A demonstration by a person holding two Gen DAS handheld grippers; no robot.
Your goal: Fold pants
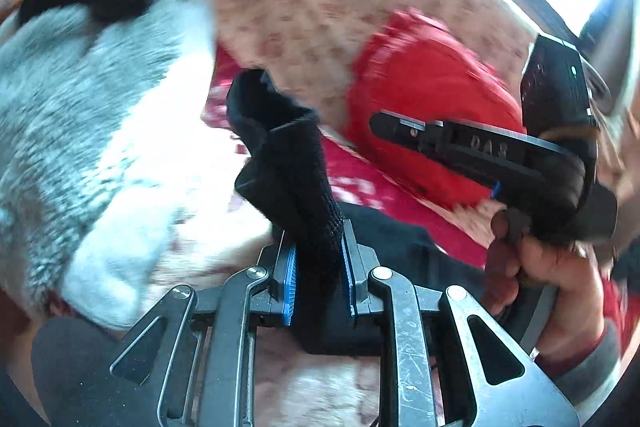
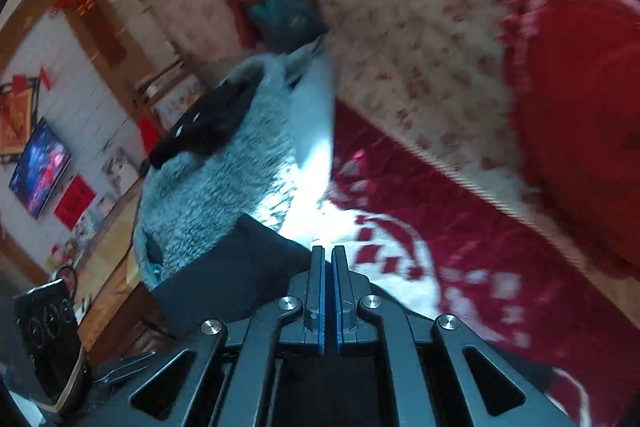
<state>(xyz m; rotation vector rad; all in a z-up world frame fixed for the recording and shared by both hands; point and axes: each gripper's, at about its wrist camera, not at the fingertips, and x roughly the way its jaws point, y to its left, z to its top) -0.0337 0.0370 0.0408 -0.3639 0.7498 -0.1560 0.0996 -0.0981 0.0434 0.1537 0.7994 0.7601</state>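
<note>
The pants are black knit fabric (image 1: 288,155). In the left wrist view my left gripper (image 1: 318,239) is shut on a bunched part of them, which sticks up past the blue pads (image 1: 289,267). My right gripper (image 1: 400,125) shows at the right of that view, seen side-on and held by a hand (image 1: 548,275). In the right wrist view my right gripper (image 2: 328,255) has its jaws nearly together with a thin gap; a dark flat stretch of the pants (image 2: 224,279) lies just left of and under it. I cannot see fabric between its pads.
A red patterned bedspread (image 2: 460,211) covers the bed. A grey fluffy blanket (image 2: 216,187) with a black item (image 2: 208,123) on top lies at the left. A floral quilt (image 2: 420,27) and a red cushion (image 2: 580,99) lie behind. A phone (image 2: 48,339) stands at the lower left.
</note>
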